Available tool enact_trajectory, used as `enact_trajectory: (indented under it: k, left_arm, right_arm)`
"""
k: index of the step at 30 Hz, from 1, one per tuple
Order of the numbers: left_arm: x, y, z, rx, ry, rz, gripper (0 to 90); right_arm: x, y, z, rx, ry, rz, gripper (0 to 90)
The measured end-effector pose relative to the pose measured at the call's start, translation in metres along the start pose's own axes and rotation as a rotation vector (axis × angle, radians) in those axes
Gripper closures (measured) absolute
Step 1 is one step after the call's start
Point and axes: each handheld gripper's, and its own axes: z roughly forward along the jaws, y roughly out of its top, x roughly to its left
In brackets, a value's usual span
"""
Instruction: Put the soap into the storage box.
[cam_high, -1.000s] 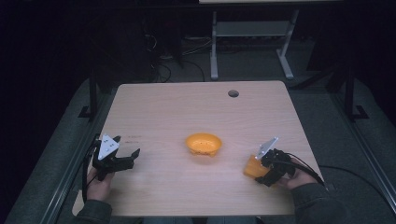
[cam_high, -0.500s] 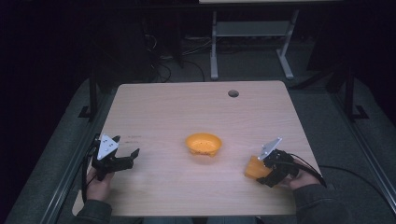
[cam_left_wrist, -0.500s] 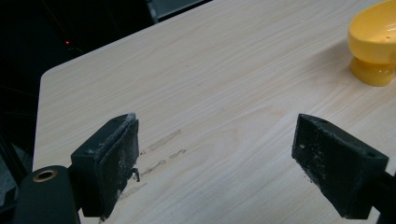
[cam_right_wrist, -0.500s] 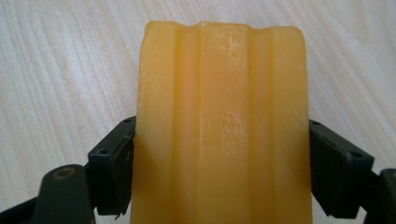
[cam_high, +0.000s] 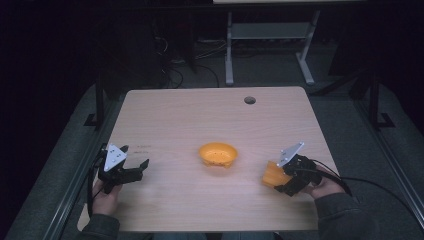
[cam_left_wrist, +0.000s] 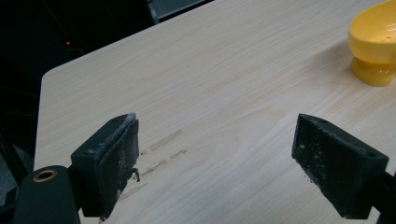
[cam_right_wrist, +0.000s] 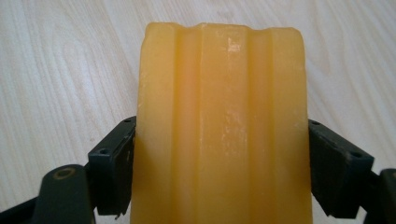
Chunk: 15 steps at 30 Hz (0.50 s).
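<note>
Bare table (cam_high: 200, 120): lying open across its far half and left side, so my left gripper (cam_high: 134, 172) is facing unobstructed wood. Orange bowl (cam_high: 218, 154): standing mid-table, blocking the straight line between my grippers. Orange block (cam_high: 273, 175): filling my right gripper (cam_high: 281, 181), with free room just beyond it.

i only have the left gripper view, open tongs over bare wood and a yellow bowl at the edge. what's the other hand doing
Observer: The right tongs are shut on an orange ridged block, one jaw on each side.
Operator: where's that next to the bowl
Observer: In the high view the block sits low near the table's right front, apart from the bowl at the middle.
Operator: and my tongs
Observer: The left tongs are near the left front edge, open, pointing toward the bowl.
</note>
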Motion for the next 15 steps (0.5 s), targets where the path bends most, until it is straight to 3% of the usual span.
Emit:
enact_trajectory:
  k: [15]
  left_arm:
    - [0.001, 0.000, -0.001, -0.001, 0.004, -0.003, 14.1]
  right_arm:
    - [-0.003, 0.019, -0.013, -0.015, -0.022, -0.042, 20.7]
